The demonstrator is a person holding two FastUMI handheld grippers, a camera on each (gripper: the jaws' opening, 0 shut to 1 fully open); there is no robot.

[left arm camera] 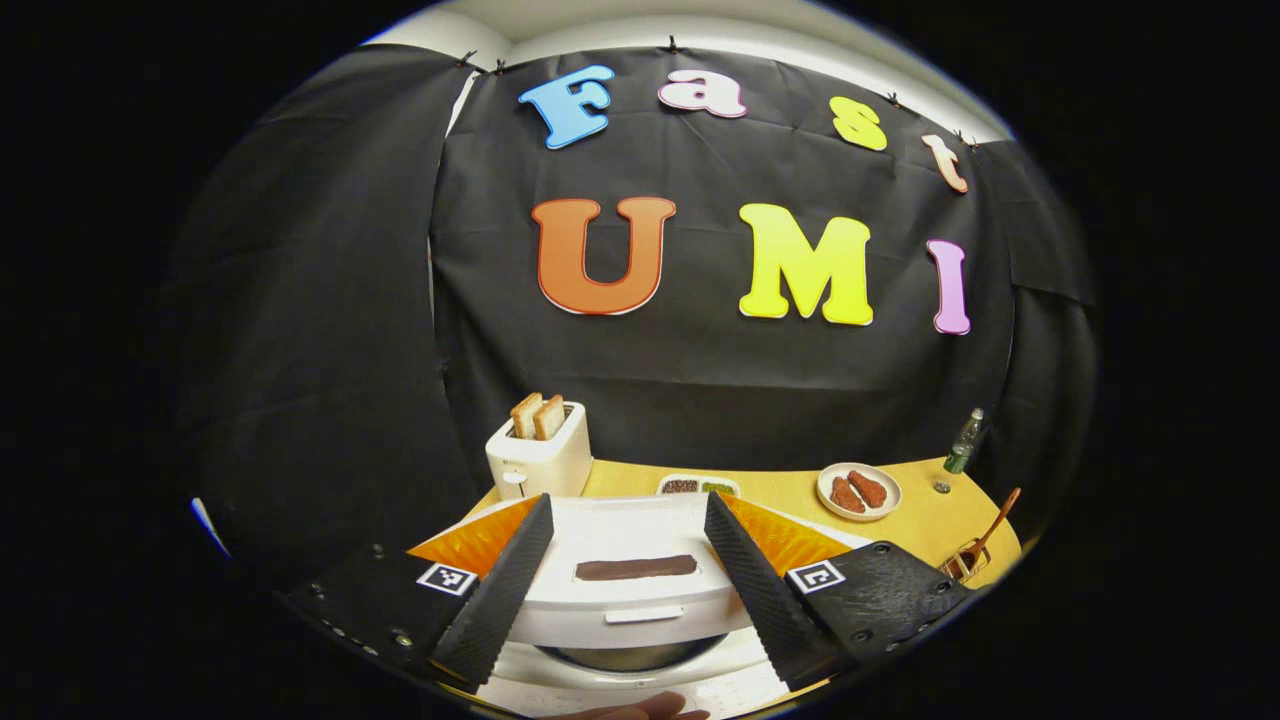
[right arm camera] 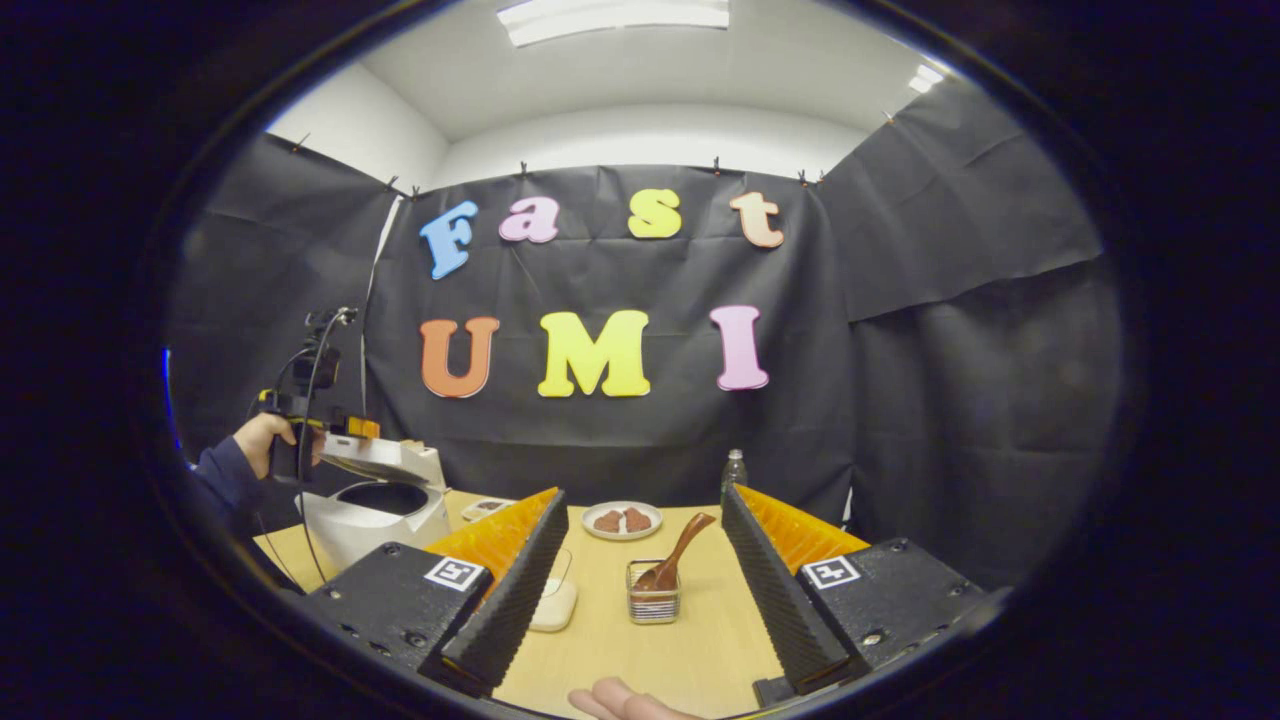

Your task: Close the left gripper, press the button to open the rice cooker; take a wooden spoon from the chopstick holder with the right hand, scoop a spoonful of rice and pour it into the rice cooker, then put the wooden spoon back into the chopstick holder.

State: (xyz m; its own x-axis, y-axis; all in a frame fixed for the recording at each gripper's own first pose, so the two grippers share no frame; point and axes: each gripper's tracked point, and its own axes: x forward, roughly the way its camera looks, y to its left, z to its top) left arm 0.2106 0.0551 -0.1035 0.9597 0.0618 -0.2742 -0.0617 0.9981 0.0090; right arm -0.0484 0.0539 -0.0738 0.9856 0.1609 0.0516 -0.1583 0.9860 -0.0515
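The left gripper hangs with its fingers spread wide over the white rice cooker, whose lid is raised just ahead. A toaster stands beyond to its left, a plate to its right. In the right gripper view, the right gripper is also spread and empty, the wooden spoon leaning in the chopstick holder directly ahead between its fingers; the open cooker sits far left.

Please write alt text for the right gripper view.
The open right gripper faces a wire holder with a wooden spoon on a table. Left, a hand holds the left gripper above the open rice cooker.
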